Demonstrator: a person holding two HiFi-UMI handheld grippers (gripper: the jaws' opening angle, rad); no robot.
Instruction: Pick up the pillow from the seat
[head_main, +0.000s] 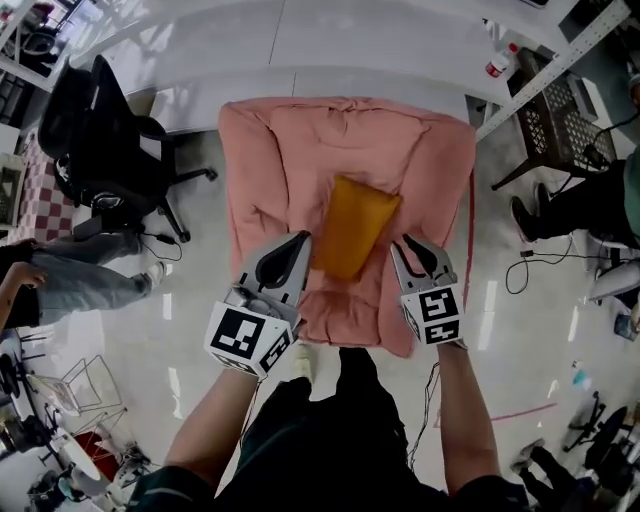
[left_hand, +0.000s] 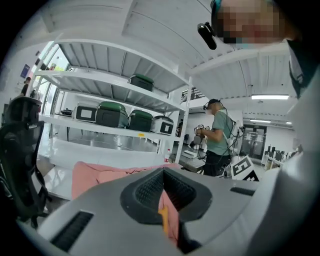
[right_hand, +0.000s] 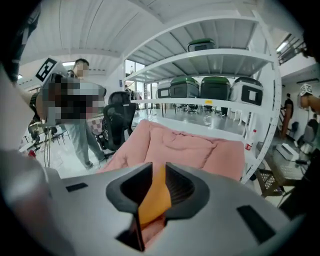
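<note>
Orange rectangular fabric pillow (head_main: 352, 226) on pink padded seat (head_main: 270, 150): approach step; left tool (head_main: 292, 254) and right tool (head_main: 416, 256), both slightly spread, should next pinch its edges.

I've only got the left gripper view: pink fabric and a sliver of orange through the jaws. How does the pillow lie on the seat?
Observer: From the head view, the orange pillow lies in the middle of the pink seat, lengthwise away from you and slightly slanted.
Operator: Where is the other gripper?
Observer: The right gripper is beside the pillow's right edge and the left gripper beside its left edge, so the pillow sits between them.
Operator: Has the right one gripped it?
Observer: No. In the right gripper view its jaws stand apart; the pillow shows through the gap and is not pinched.
</note>
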